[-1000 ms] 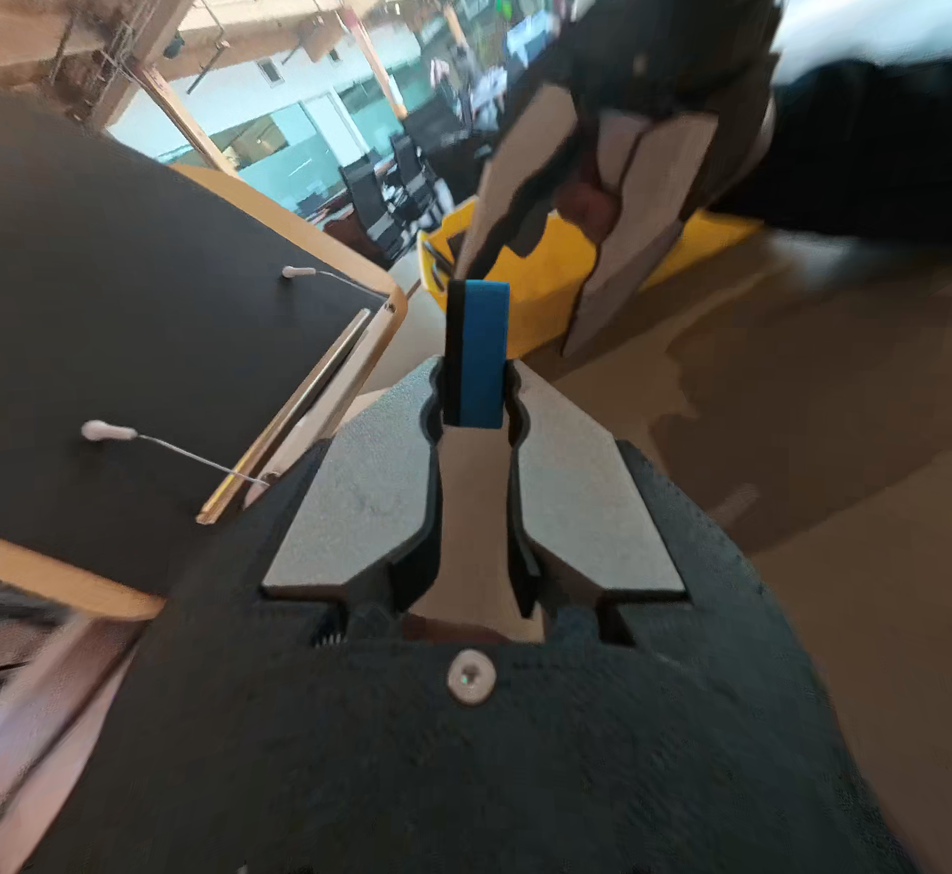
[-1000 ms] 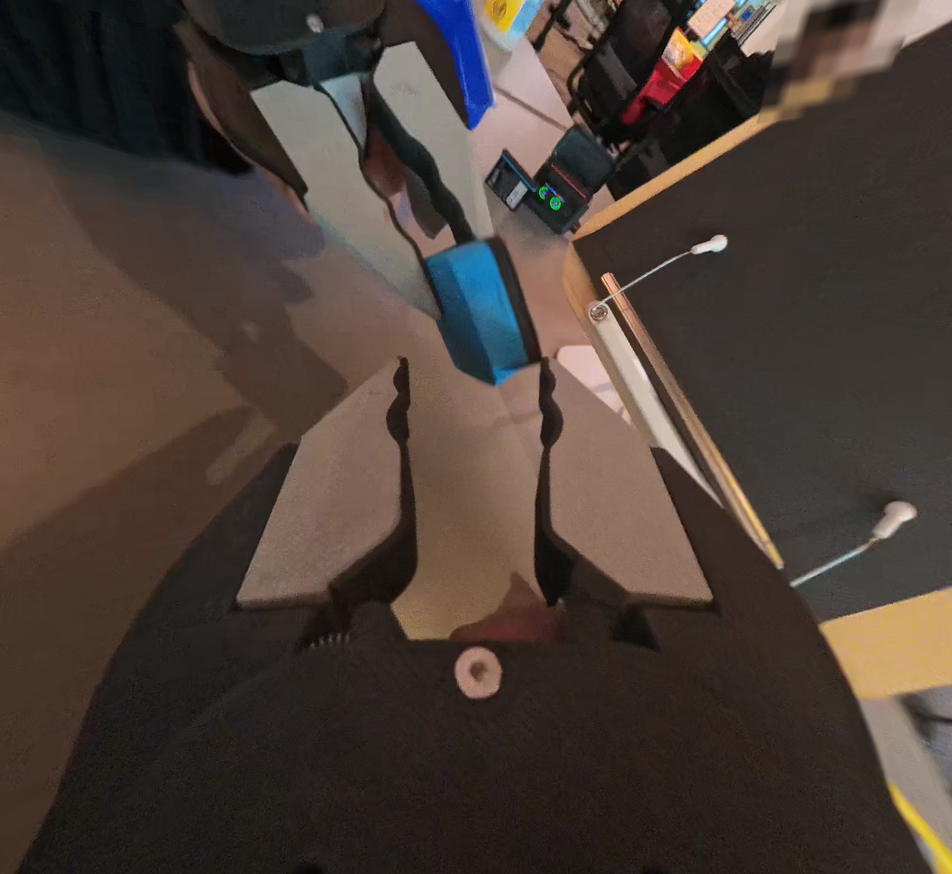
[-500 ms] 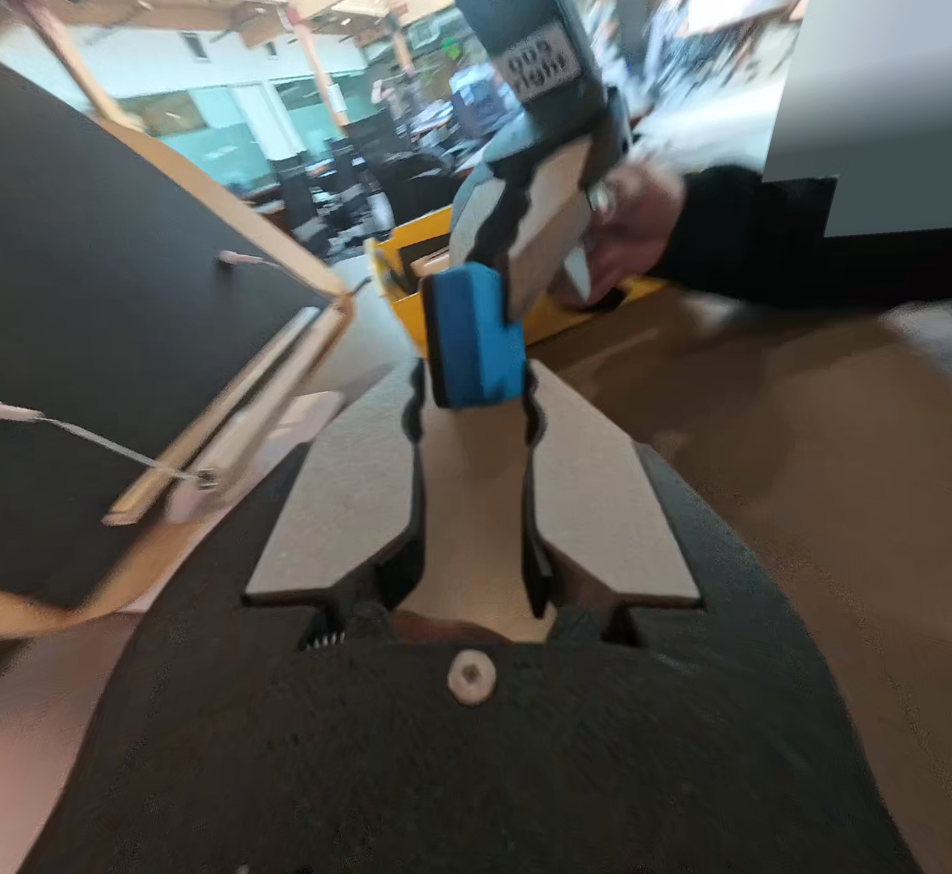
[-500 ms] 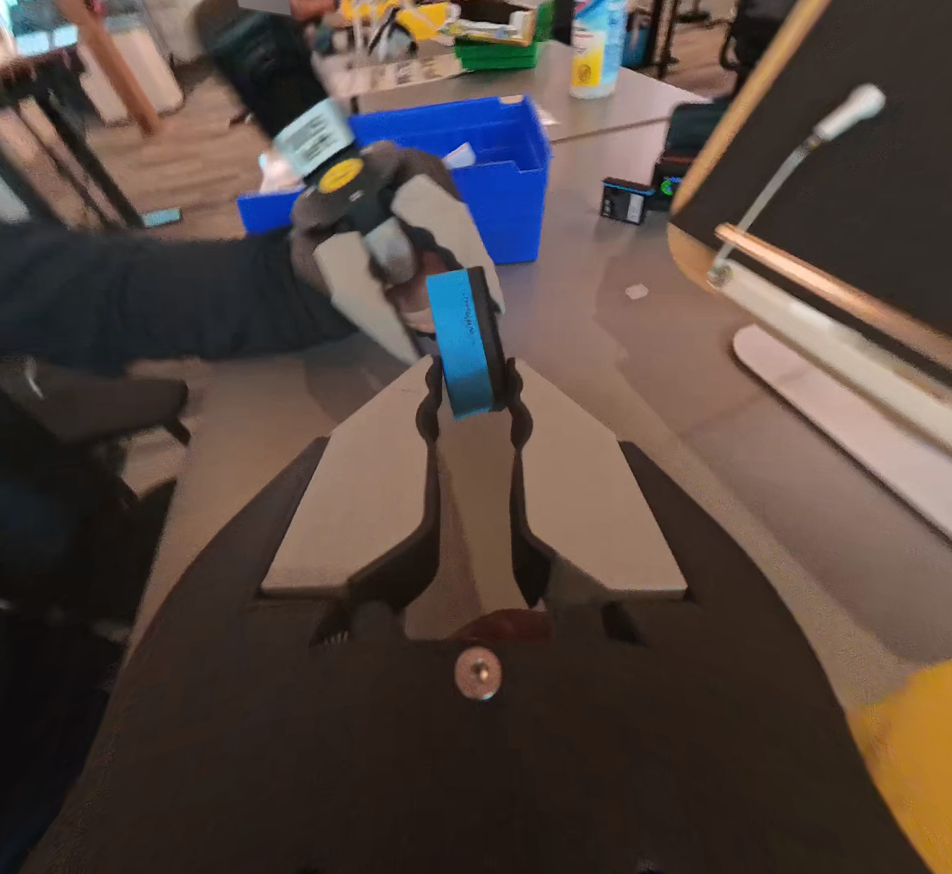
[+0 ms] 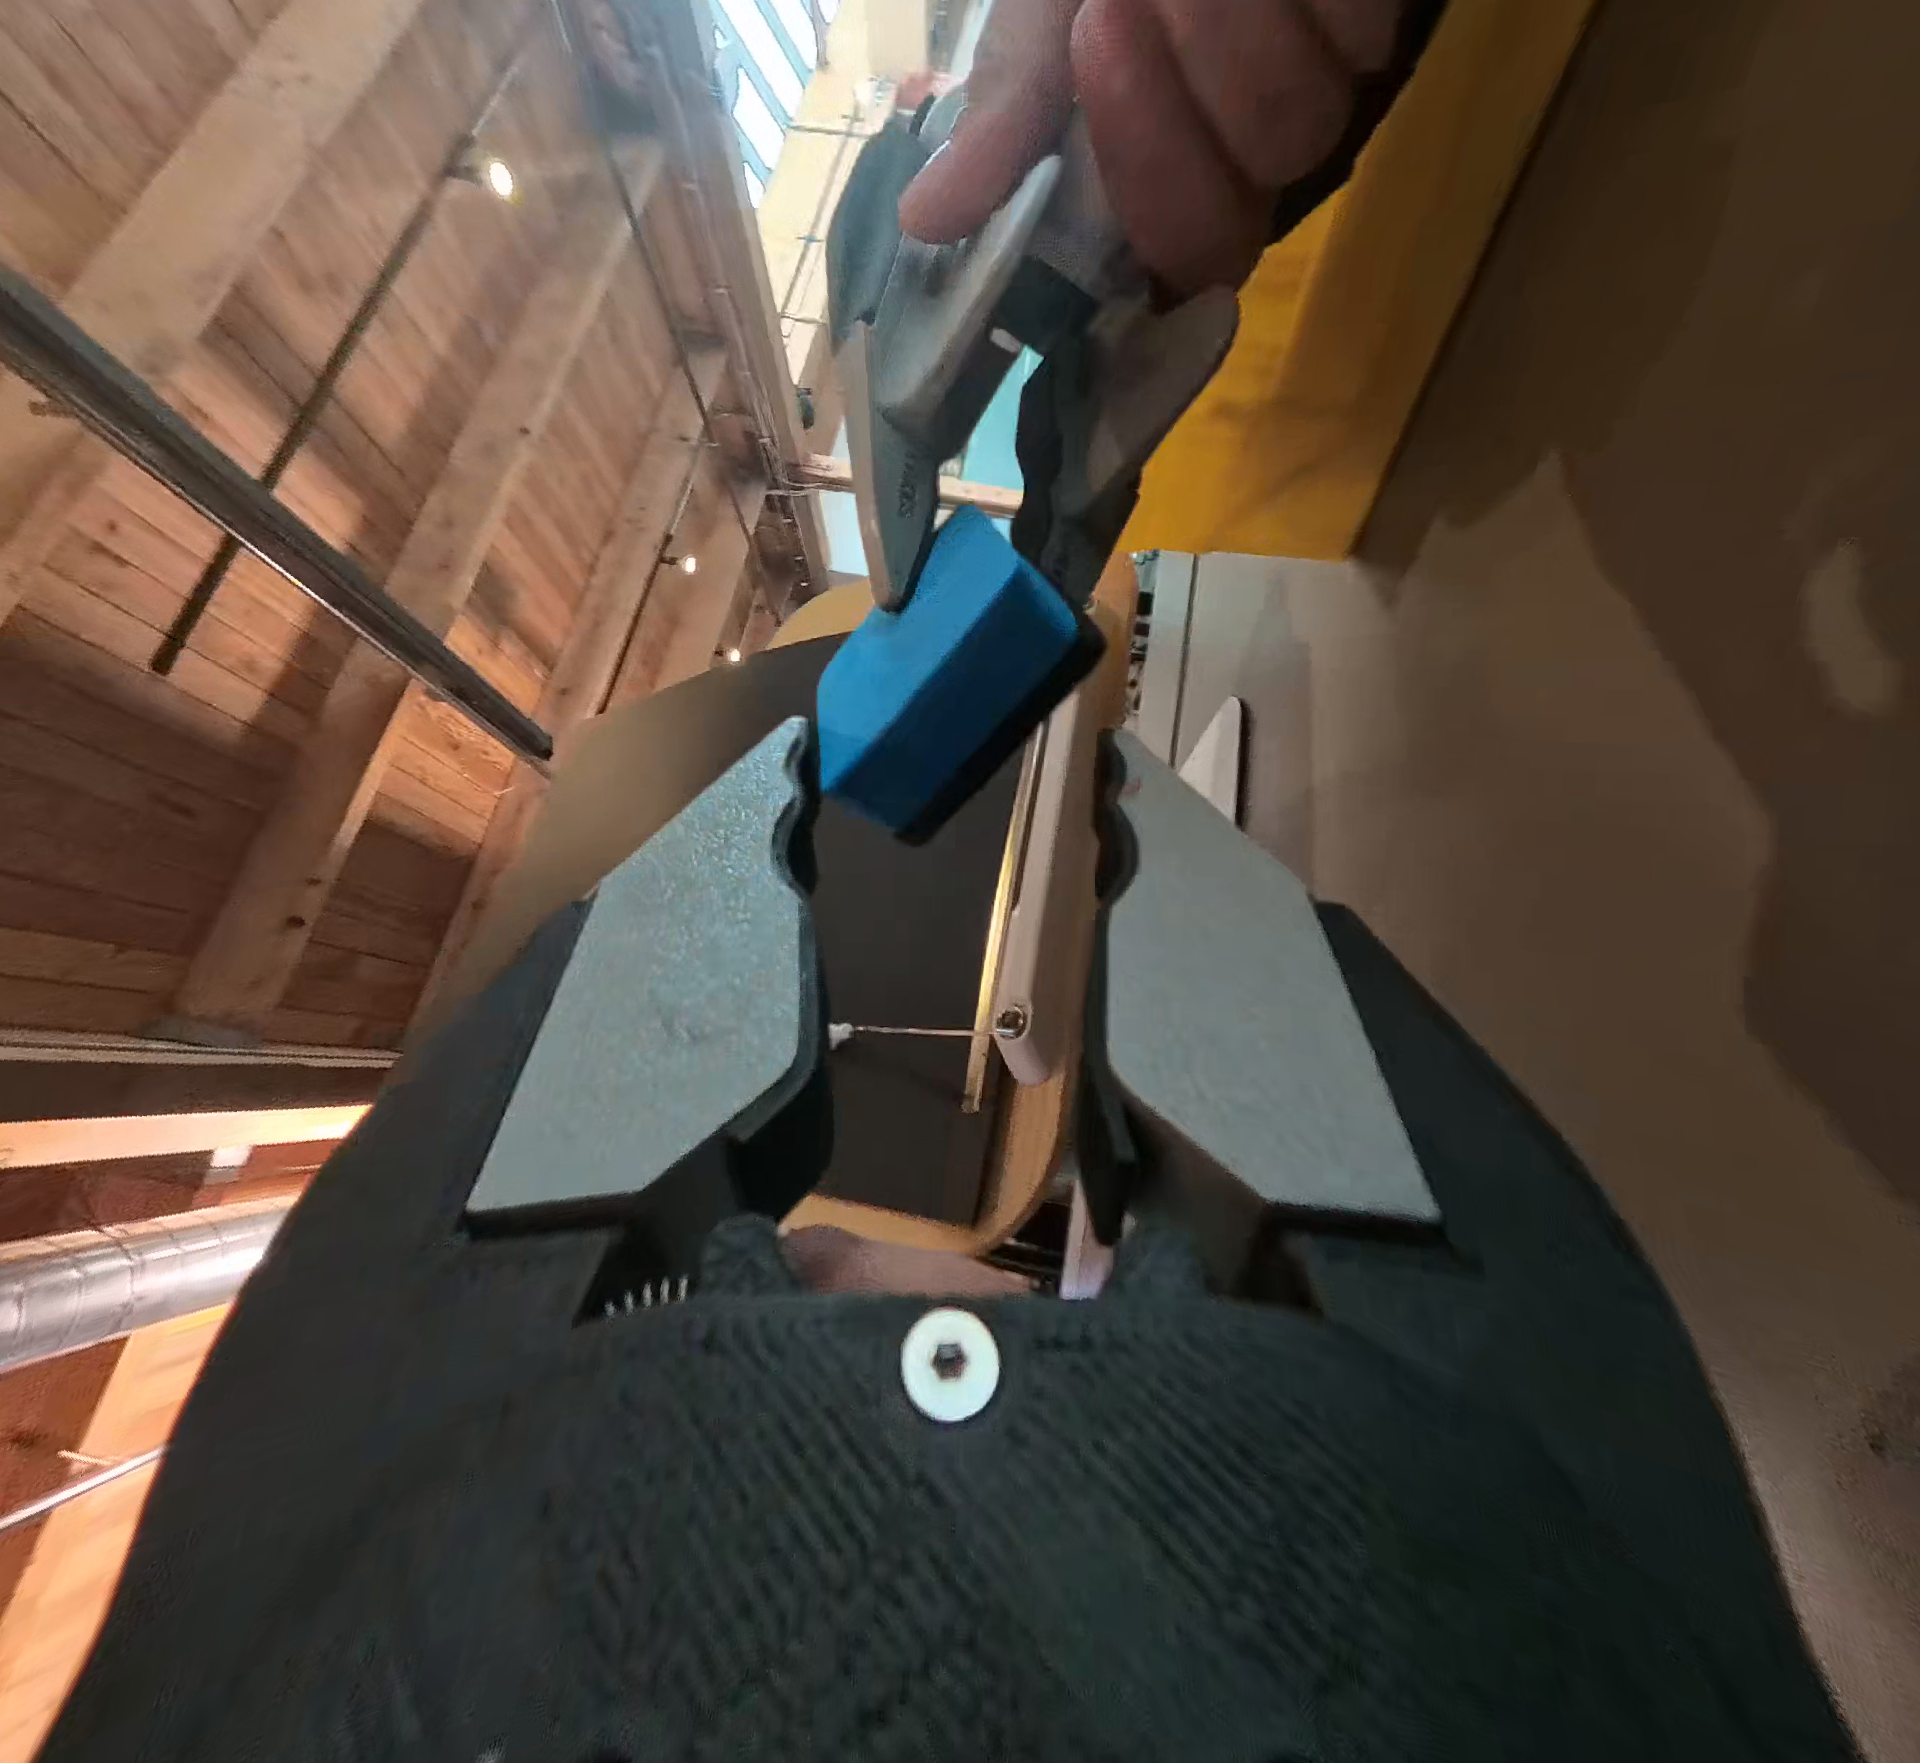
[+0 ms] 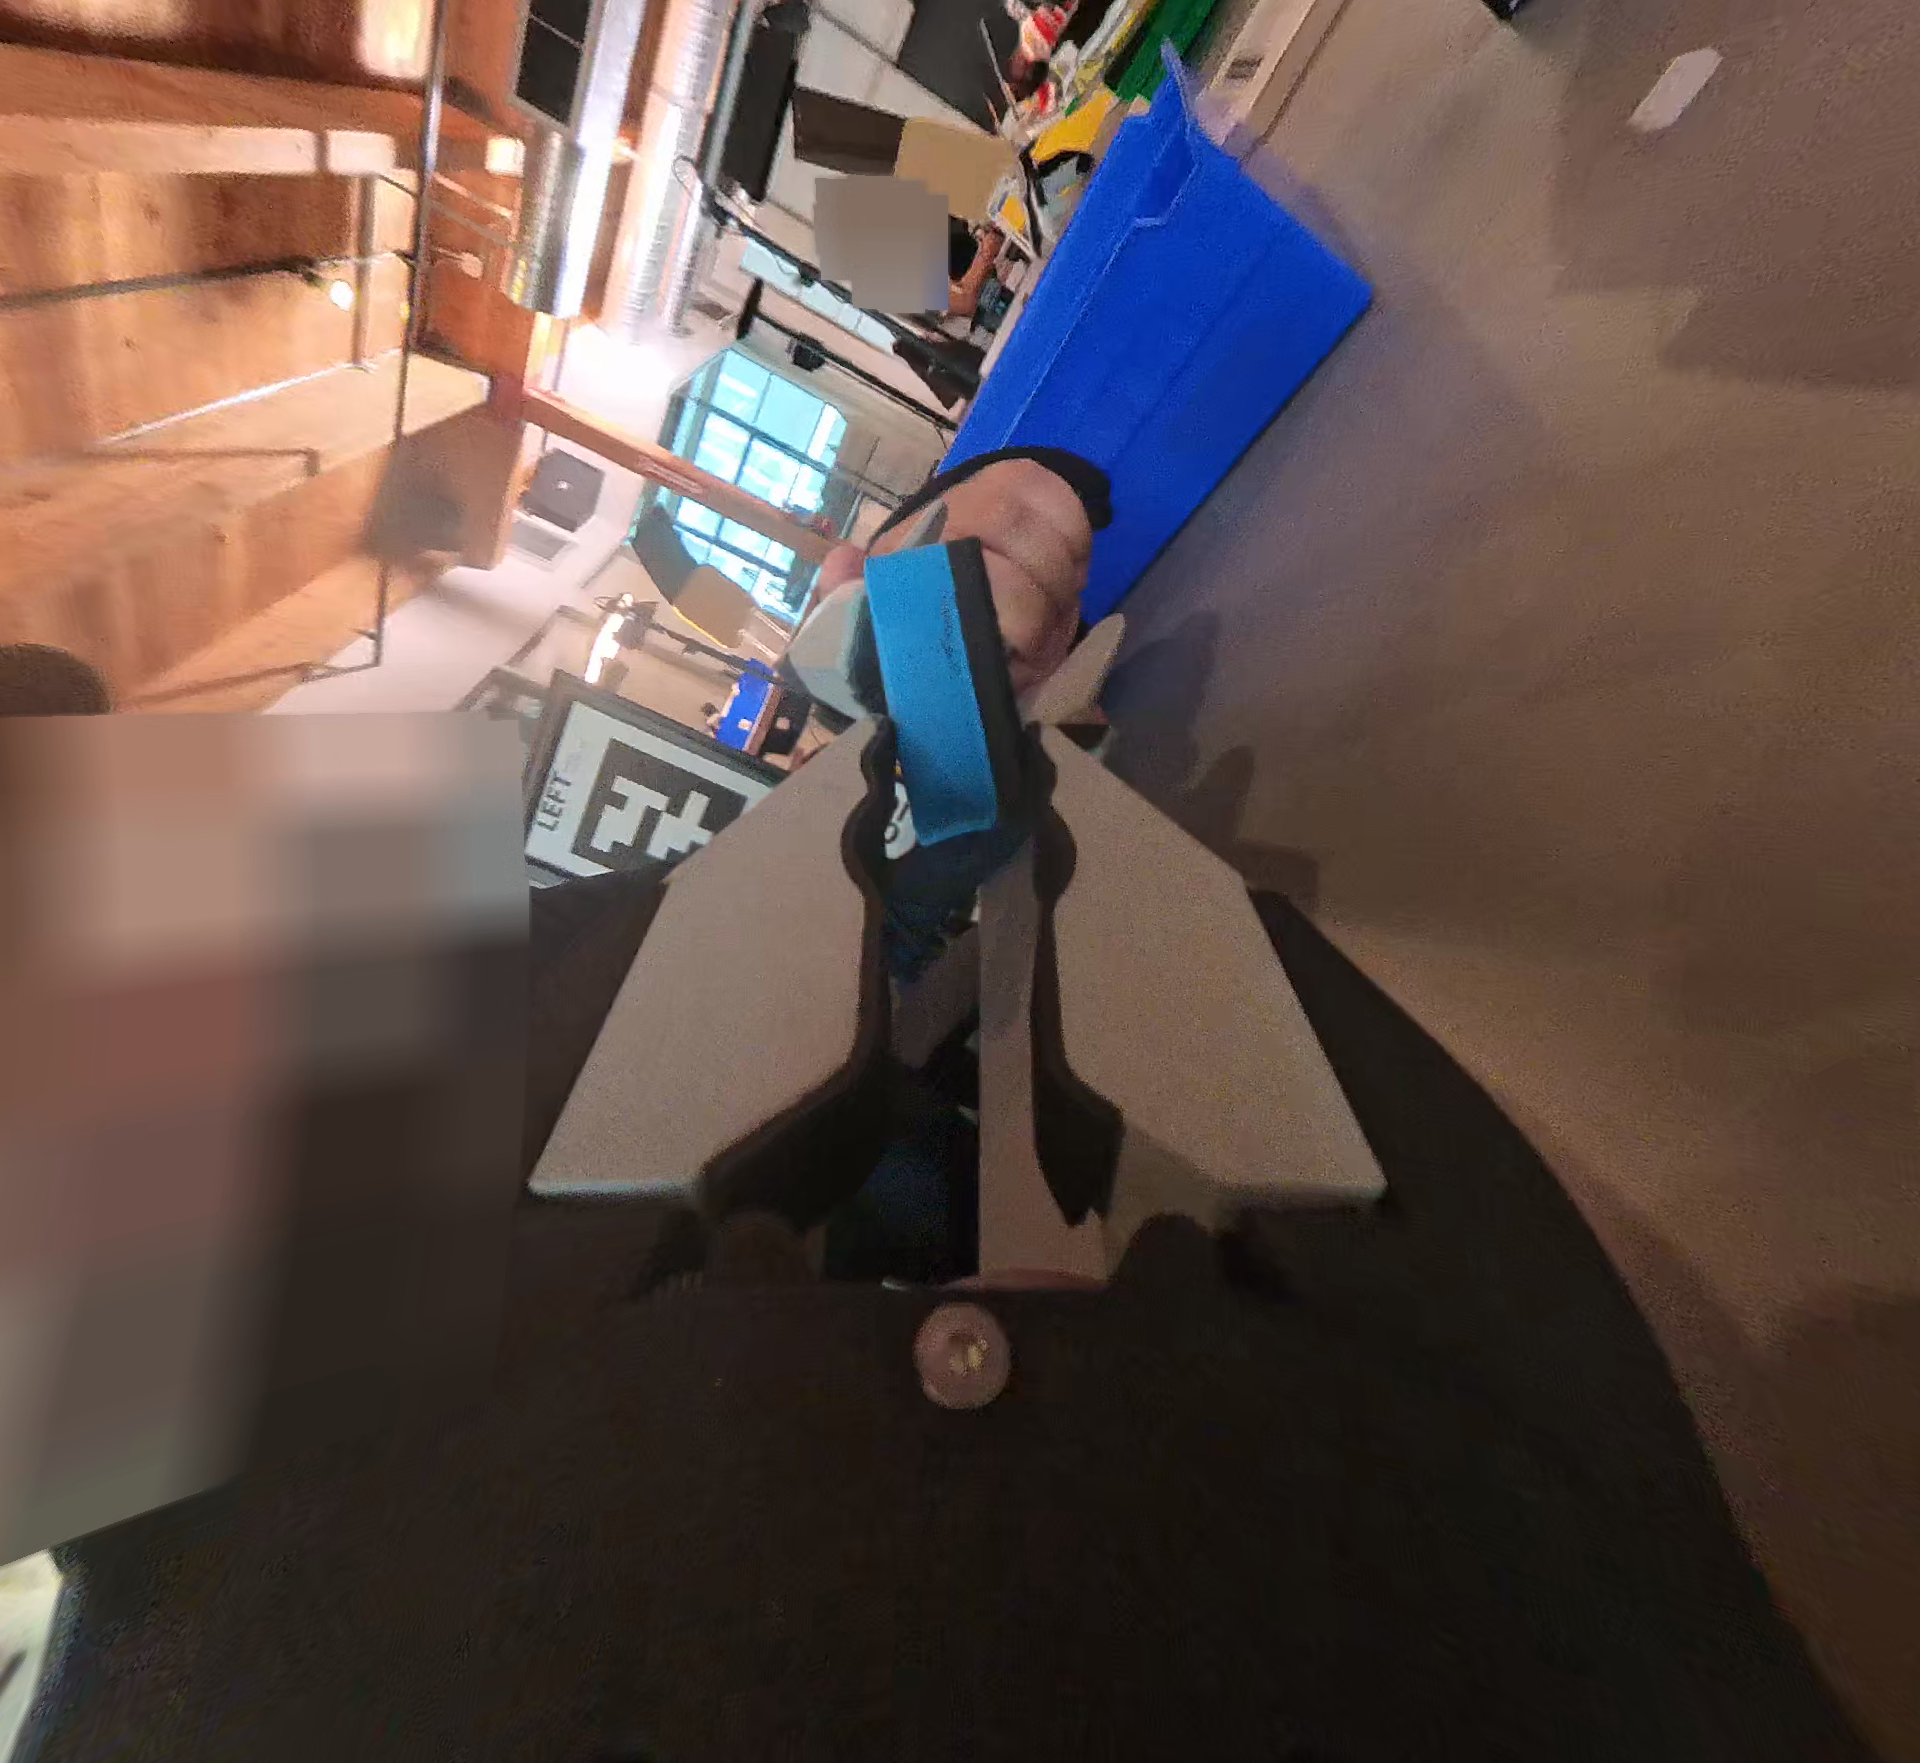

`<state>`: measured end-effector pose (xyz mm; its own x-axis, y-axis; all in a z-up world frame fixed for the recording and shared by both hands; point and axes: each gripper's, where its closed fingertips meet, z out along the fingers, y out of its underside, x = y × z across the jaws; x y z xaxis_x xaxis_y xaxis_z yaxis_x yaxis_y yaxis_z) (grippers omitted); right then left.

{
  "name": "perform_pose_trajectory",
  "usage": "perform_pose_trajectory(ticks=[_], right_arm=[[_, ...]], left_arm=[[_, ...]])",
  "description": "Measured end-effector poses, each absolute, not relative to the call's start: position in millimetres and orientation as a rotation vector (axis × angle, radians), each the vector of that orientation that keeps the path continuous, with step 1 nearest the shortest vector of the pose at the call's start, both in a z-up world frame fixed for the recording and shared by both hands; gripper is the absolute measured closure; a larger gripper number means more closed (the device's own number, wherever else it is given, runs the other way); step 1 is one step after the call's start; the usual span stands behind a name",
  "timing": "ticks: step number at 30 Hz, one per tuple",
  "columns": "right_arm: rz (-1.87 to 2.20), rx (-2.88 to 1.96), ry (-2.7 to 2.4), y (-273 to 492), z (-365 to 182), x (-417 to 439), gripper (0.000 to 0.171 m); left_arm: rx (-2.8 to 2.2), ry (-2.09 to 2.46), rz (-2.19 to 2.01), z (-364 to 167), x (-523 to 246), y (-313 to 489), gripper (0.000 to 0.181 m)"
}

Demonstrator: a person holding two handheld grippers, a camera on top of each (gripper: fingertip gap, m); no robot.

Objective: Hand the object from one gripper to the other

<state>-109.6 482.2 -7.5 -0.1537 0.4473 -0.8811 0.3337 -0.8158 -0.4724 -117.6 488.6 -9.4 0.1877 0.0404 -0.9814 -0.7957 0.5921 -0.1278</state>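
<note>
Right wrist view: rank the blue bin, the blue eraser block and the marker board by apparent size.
1. blue bin, clearly largest.
2. marker board and blue eraser block look alike; the block sits nearer the camera and the board is partly hidden, so no ranking.

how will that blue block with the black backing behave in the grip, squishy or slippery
The blue foam-like block with a black backing layer probably gives a little: matte, rounded edges. It looks light, hanging from just the right tool's tips. Likely not slippery. It sits skewed near the open left tool, so it may twist.
</note>
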Motion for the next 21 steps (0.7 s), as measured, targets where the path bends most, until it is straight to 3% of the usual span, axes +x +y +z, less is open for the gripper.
perform_pose_trajectory(ticks=[3,4,6,9,16,17,19,20,21], right_arm=[[2.113,-1.967,-0.967,478,-11,-113,0.15],[2.006,-1.931,-1.014,483,-12,-114,0.144],[1.609,-1.857,-1.1,501,-16,-113,0.109],[1.165,-1.662,-1.184,519,-4,-104,0.108],[0.916,-1.447,-1.368,504,-3,-103,0.164],[0.897,-1.436,-1.395,502,-4,-101,0.16],[1.039,-1.376,-1.534,474,-6,-99,0.119],[1.102,-1.354,-1.543,468,-2,-99,0.11],[1.11,-1.36,-1.521,470,-1,-100,0.113]], left_arm=[[-0.759,1.247,0.682,-5,-119,488,0.145],[-0.815,1.236,0.618,-5,-120,488,0.152],[-0.979,1.188,0.342,-5,-119,487,0.154],[-1.254,1.091,-0.094,-17,-115,491,0.156],[-1.555,0.936,-0.592,-31,-111,493,0.156],[-1.578,0.93,-0.622,-33,-111,493,0.157],[-1.615,0.884,-0.685,-34,-115,496,0.157],[-1.622,0.879,-0.716,-35,-116,496,0.157],[-1.617,0.888,-0.744,-34,-116,494,0.157]])
